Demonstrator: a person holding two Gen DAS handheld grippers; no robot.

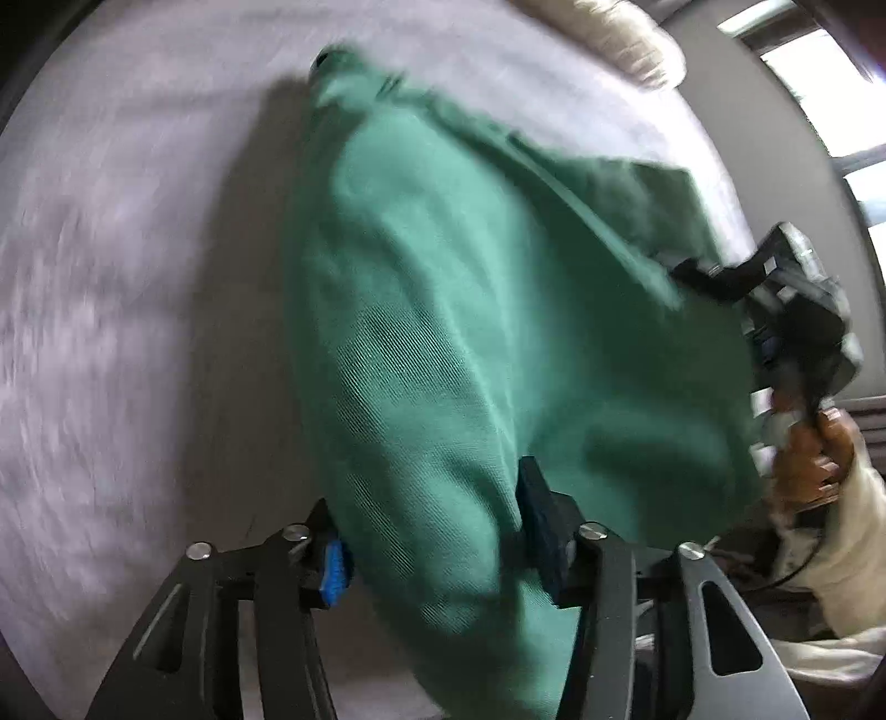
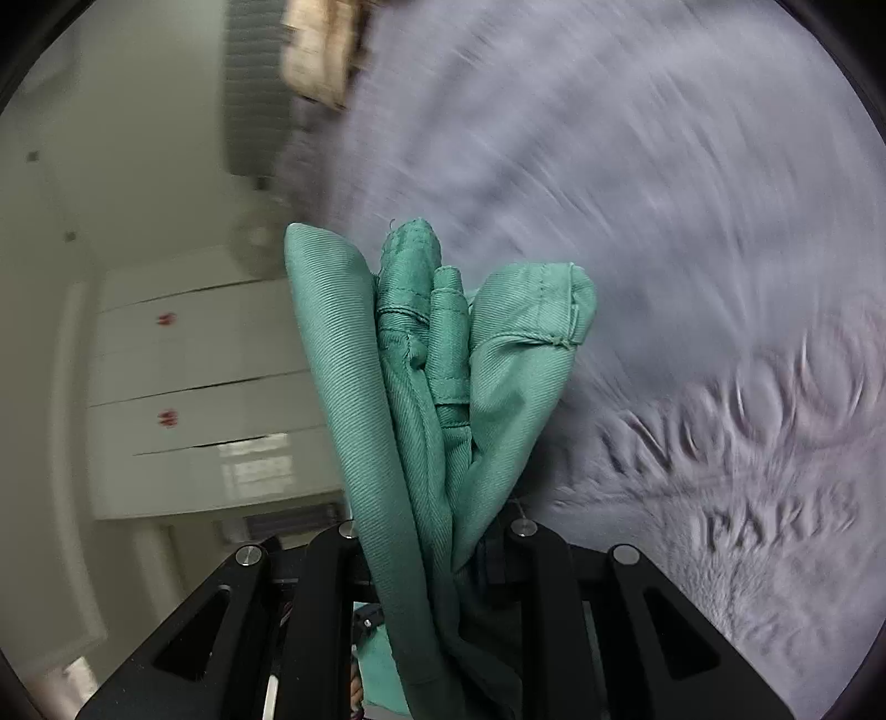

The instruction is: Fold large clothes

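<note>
Pale lilac bedspread [image 1: 138, 277] fills most of both views, blurred; raised lettering reading "PARIS" [image 2: 781, 520] is embossed in it at the lower right of the right wrist view. Green garment [image 1: 470, 310] is lifted off the bedspread and hangs stretched between the two grippers, casting a shadow on the spread to its left. White drawer unit [image 2: 216, 399] stands beyond the bed edge, two small red marks on its fronts. Cream cushion [image 1: 626, 39] lies at the far edge of the bed. Left gripper [image 1: 437, 531]: jaws about half apart, a thick fold of the green cloth filling the gap, blue pads pressed on it both sides. Right gripper [image 2: 437, 531]: jaws narrow, clamped on a bunched stack of hems and seams that stand up above the fingers. A hand [image 1: 814, 459] in a pale sleeve grips the right gripper's handle.
</note>
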